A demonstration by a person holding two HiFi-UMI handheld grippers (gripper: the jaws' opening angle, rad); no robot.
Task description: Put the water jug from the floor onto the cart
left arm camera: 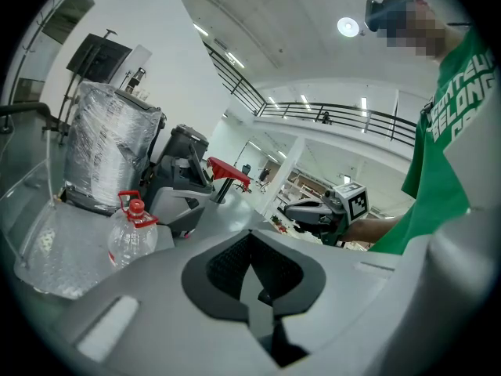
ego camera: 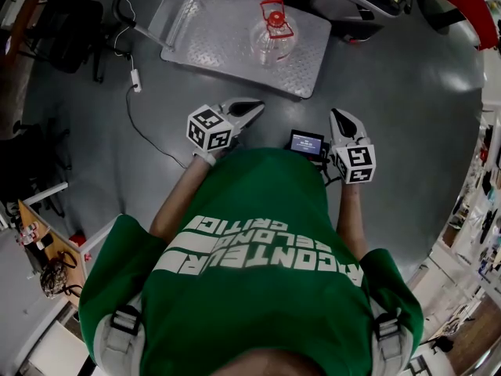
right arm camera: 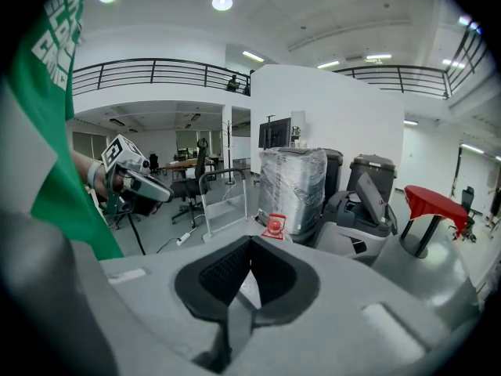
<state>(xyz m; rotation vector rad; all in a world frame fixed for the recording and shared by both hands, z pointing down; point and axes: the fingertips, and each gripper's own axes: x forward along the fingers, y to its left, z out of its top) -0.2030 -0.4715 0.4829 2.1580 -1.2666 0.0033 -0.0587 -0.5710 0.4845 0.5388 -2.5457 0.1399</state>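
The clear water jug (ego camera: 274, 36) with a red cap and handle stands upright on the grey flat cart (ego camera: 219, 41) ahead of me. My left gripper (ego camera: 254, 106) and right gripper (ego camera: 337, 114) hover close to my body, well short of the cart, both shut and empty. In the left gripper view the jug (left arm camera: 131, 233) stands at the left on the cart deck (left arm camera: 47, 257), beyond the closed left gripper (left arm camera: 252, 237). In the right gripper view only the jug's red top (right arm camera: 274, 225) shows above the closed right gripper (right arm camera: 250, 241).
A power strip (ego camera: 135, 79) with its cable lies on the floor left of the cart. A plastic-wrapped bin (left arm camera: 109, 147), grey machines (ego camera: 356, 2) and a red table (left arm camera: 229, 171) stand behind it. Office chairs (ego camera: 70, 22) are at the far left.
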